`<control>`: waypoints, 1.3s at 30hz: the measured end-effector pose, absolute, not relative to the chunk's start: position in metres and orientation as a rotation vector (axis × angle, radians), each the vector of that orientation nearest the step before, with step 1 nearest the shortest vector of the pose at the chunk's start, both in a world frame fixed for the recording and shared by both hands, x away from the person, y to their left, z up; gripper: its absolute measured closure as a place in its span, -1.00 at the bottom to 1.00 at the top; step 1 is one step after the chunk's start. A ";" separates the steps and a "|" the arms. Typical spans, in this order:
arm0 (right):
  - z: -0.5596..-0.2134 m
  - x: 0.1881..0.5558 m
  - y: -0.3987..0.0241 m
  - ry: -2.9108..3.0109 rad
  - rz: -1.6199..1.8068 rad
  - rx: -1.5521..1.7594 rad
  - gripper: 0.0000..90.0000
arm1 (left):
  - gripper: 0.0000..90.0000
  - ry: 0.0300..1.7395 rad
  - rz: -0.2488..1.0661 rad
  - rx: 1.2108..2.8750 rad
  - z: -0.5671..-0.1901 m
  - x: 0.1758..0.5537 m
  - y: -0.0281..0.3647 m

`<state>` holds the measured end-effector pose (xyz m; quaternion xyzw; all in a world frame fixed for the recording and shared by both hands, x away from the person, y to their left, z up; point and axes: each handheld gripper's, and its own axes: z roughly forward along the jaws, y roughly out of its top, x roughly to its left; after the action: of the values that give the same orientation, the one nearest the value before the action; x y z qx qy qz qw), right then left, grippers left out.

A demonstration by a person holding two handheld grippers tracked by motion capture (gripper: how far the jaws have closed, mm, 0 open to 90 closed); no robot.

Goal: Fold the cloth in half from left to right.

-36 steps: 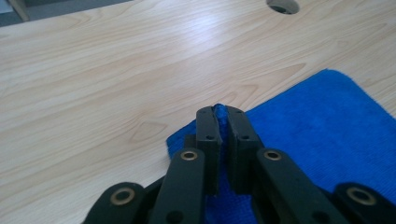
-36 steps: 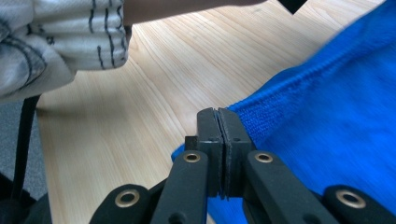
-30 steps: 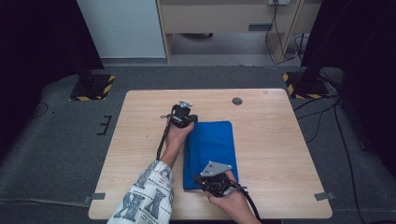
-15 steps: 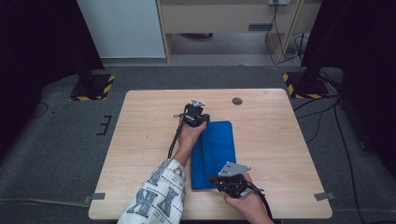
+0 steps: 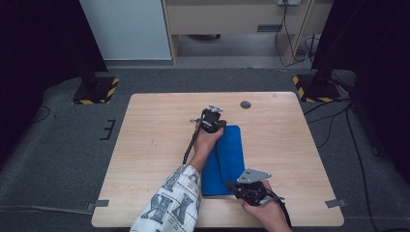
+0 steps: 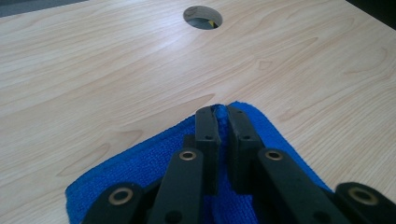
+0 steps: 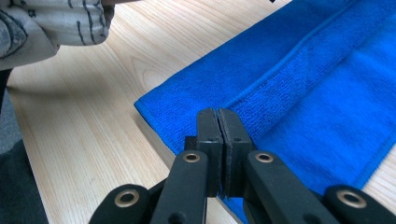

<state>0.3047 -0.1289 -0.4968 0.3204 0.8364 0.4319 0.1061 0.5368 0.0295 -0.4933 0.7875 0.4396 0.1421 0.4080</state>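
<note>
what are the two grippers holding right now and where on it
Both hold the blue towel. The left gripper pinches its far corner; the right gripper is shut on its near edge, which is lifted off the table.

high view overhead, facing forward-down; both gripper views close, share blue cloth [image 5: 227,159]

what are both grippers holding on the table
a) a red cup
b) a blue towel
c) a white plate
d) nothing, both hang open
b: the left gripper and the right gripper each have their jaws shut on an edge of the blue towel, being folded over on the wooden table.
</note>
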 end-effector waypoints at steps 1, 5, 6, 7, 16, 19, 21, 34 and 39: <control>-0.498 0.304 -0.130 2.467 1.267 0.949 0.96 | 0.87 1.106 0.356 1.988 -0.493 0.537 0.027; -0.502 0.304 -0.132 2.476 1.254 0.955 0.96 | 0.86 1.106 0.351 2.007 -0.495 0.541 0.020; -0.502 0.304 -0.132 2.475 1.253 0.951 0.96 | 0.86 1.106 0.351 2.008 -0.496 0.542 0.018; -0.502 0.304 -0.133 2.473 1.253 0.950 0.96 | 0.86 1.106 0.352 2.007 -0.496 0.543 0.017; -0.501 0.305 -0.148 2.444 1.250 0.997 0.95 | 0.87 1.112 0.347 2.014 -0.501 0.549 0.005; -0.502 0.307 -0.152 2.436 1.248 1.017 0.93 | 0.88 1.117 0.340 2.013 -0.503 0.549 0.001; -0.502 0.308 -0.154 2.431 1.256 1.033 0.90 | 0.87 1.117 0.340 2.019 -0.504 0.550 -0.001; -0.508 0.313 -0.162 2.407 1.153 1.130 -0.05 | -0.02 1.066 0.340 1.984 -0.495 0.546 -0.004; -0.508 0.317 -0.165 2.391 1.159 1.149 -0.42 | -0.25 1.018 0.370 2.011 -0.482 0.541 0.007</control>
<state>0.3166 -0.1651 -0.5075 0.3940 0.8197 0.3972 0.1231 0.5409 0.0069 -0.4825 0.8007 0.4052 0.1473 0.4160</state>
